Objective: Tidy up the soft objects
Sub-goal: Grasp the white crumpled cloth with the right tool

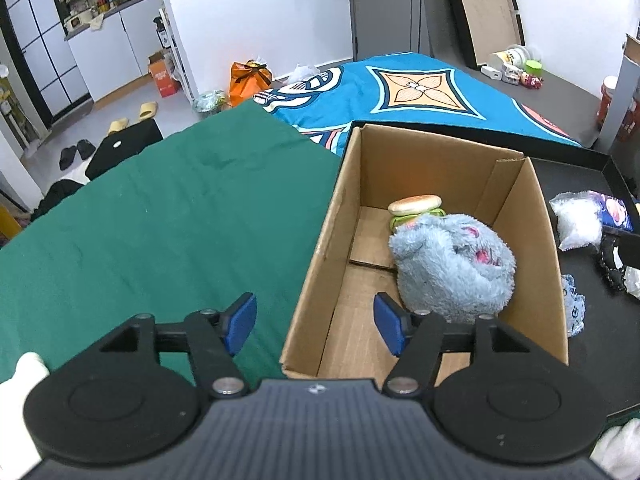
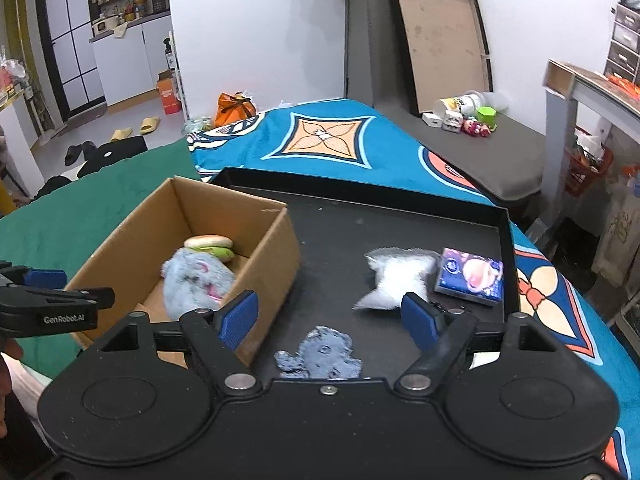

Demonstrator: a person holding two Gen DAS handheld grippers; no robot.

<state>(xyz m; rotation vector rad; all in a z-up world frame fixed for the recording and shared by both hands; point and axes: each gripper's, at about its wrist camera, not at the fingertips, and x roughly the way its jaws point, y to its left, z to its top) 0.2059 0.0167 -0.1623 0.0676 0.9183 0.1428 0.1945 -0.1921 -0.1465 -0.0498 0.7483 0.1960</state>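
A wrinkled green cloth [image 1: 152, 216] covers the surface at the left, and a plain cardboard box [image 1: 320, 248] sits against its right edge, its brown wall rising between the cloth and what lies inside. The left gripper [image 1: 315, 322] hangs over the box's near corner with its blue pads spread and nothing between them, one pad above the cloth and the other above the box floor. Inside lie a shaggy grey-blue plush toy [image 1: 452, 268] and, touching it at the far end, a smooth burger-shaped toy [image 1: 416, 205]. To the right, the right gripper [image 2: 330, 318], released and empty, hovers over a black tray [image 2: 380, 216] bearing a flat fuzzy blue-grey piece [image 2: 324, 354], a crinkly white packet [image 2: 396, 280] and a glossy printed pack [image 2: 472, 276].
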